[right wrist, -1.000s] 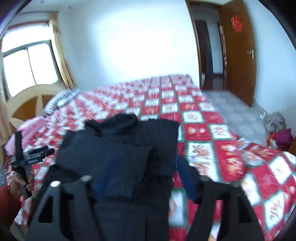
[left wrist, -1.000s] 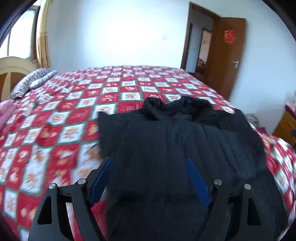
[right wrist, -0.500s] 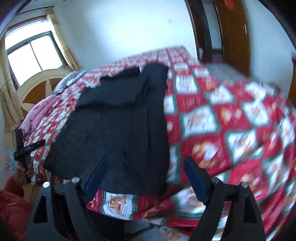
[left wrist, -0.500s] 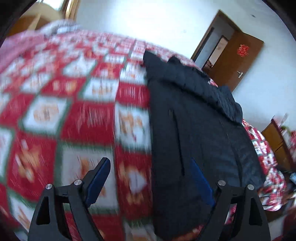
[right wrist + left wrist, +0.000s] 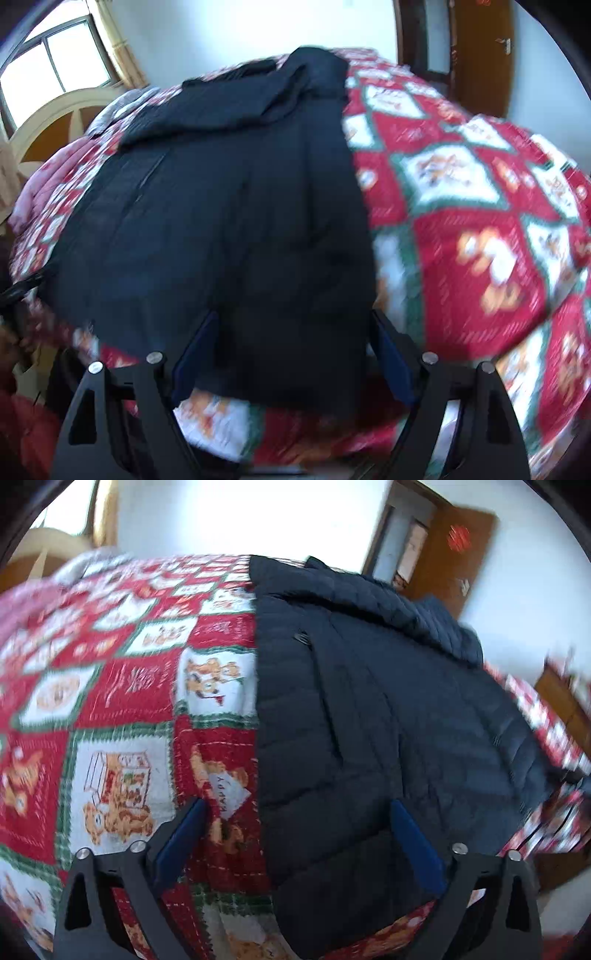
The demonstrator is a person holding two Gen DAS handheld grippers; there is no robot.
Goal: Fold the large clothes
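Left wrist view: the dark navy quilted puffer jacket (image 5: 369, 709) lies flat on the red, white and green patchwork bedspread (image 5: 122, 701), its hem at the near bed edge and its collar toward the far wall. The left gripper (image 5: 295, 834) stands spread wide, its jaws having just been opening; the jacket's left side edge runs up between the blue pads, which press on nothing. The quilting looks padded and soft, so the jacket should be light but bulky, springy under a fold, and its smooth shell likely slippery. The lower left corner of the hem appears the sound place to grip, taking all layers together.

Right wrist view: the same jacket (image 5: 229, 206) fills the centre, with a folded layer lying across its upper part. The right gripper (image 5: 291, 350) is likewise spread, jaws recently widening, poised over the hem near the right corner without pinching it. A deep bite is advisable, as a shallow pinch may slide off.
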